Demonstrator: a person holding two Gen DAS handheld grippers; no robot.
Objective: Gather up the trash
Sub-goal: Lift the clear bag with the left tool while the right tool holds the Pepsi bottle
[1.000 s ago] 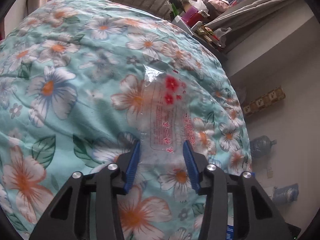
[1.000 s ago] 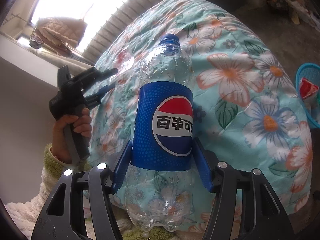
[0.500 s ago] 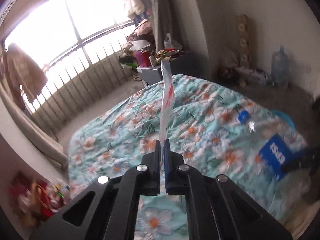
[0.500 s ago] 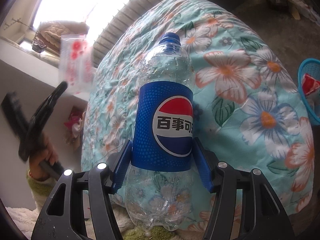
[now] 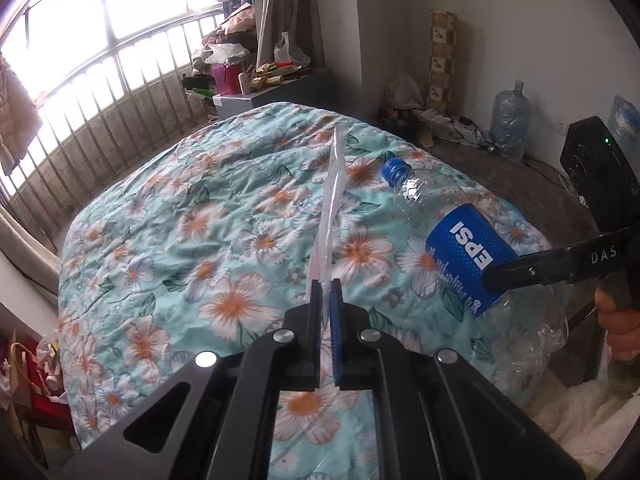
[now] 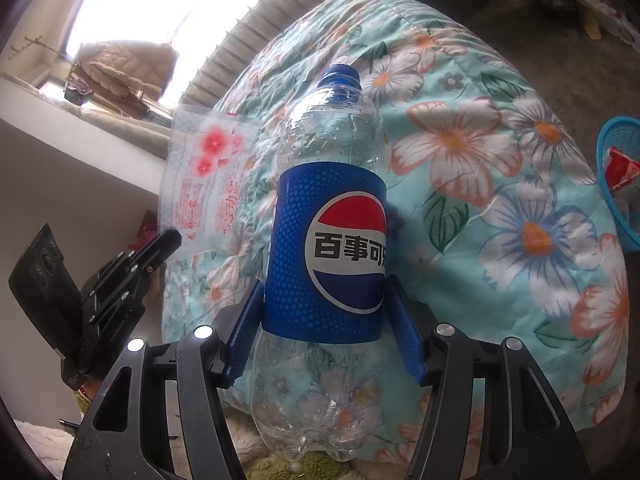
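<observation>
Pinching a clear plastic bag printed with red flowers and red lettering, the left gripper is holding it up above the bed with its jaws pressed together on the bag's lower edge. From the left wrist view the bag is showing edge-on, a thin upright strip rising from between the blue pads. In the right wrist view the same bag is hanging flat-on above the black left gripper, off the bed's left edge and clear of the quilt.

The right gripper is clamping an empty clear plastic cola bottle with a blue label and blue cap, its jaws spread wide around the label band and both blue pads pressing the bottle's sides. The bottle is pointing cap-forward over the near edge of the bed, its base toward the camera. Seen from the left wrist, the bottle is lying tilted above the bed's right side, with the right gripper's black finger crossing its label and a hand behind it.

A light blue quilt with white and orange flowers is covering the bed. Past the bed's right edge, a blue plastic mesh basket is holding a red wrapper.
</observation>
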